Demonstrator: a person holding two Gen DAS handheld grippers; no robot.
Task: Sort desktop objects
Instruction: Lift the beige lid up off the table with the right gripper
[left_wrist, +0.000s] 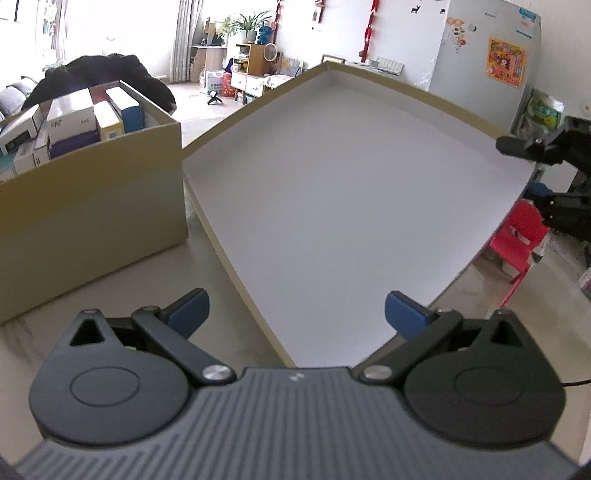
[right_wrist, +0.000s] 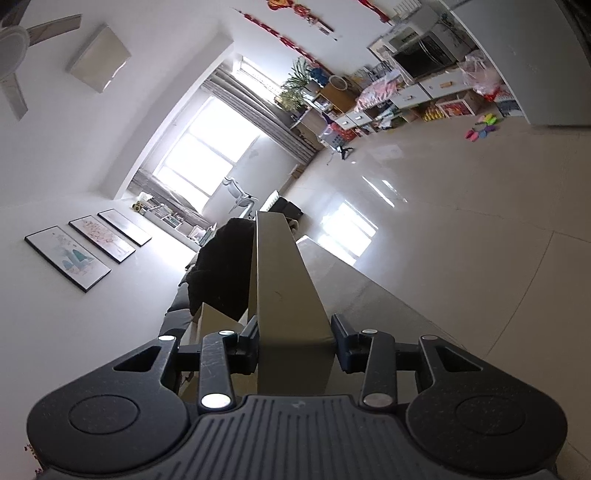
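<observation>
Your left gripper (left_wrist: 295, 314) stands wide, with nothing between its blue pads (left_wrist: 404, 314), and it hovers over the near corner of the lid (left_wrist: 332, 206). The lid is a big shallow tray, white inside with a tan rim, and it is tilted up over the table (left_wrist: 155, 295). Your right gripper (right_wrist: 295, 347) holds the lid by its edge: in the right wrist view both fingers (right_wrist: 341, 347) press on the tan wall, which runs straight away from the camera. In the left wrist view you see the same gripper (left_wrist: 535, 146) at the far right rim of the lid. To the left of the lid stands the box (left_wrist: 92, 221), open on top and full of small cartons (left_wrist: 74, 118) that stand upright side by side. The lid's left edge is just beside the box; I cannot tell if they touch. Behind the box there is something dark (left_wrist: 110, 70), blurred. A red chair (left_wrist: 517, 243) stands on the floor at the right, beyond the table.
</observation>
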